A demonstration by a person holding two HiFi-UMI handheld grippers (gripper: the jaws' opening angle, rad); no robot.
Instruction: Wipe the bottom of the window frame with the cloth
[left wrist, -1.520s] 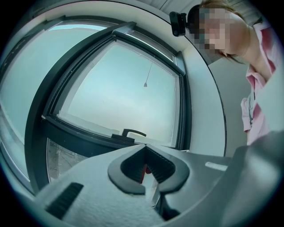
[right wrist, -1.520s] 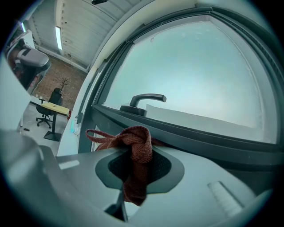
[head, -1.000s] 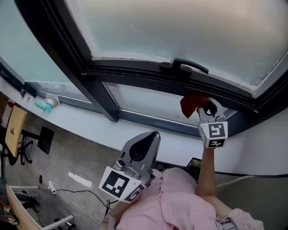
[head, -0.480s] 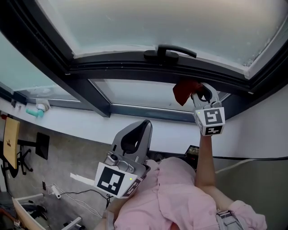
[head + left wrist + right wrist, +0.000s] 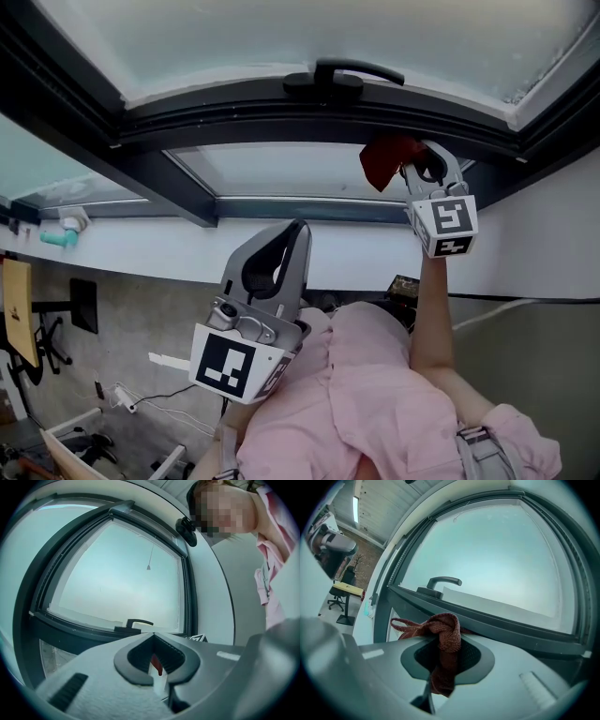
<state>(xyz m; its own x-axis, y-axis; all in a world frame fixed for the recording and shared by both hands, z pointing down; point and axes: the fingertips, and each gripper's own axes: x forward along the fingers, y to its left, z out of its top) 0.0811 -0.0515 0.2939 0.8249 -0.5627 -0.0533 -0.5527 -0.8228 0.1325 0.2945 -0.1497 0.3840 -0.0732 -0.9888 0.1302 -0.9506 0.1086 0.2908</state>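
Cloth (image 5: 380,161), one, in right gripper (image 5: 419,163) jaws at window frame (image 5: 272,111); left gripper (image 5: 297,228) closed.

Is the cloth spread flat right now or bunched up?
Bunched. The cloth is a wadded lump clamped in the shut jaws of the right gripper, with one loop sticking out to the left.

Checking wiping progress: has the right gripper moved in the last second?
Yes. The right gripper with the cloth slid rightward, away from the window handle.
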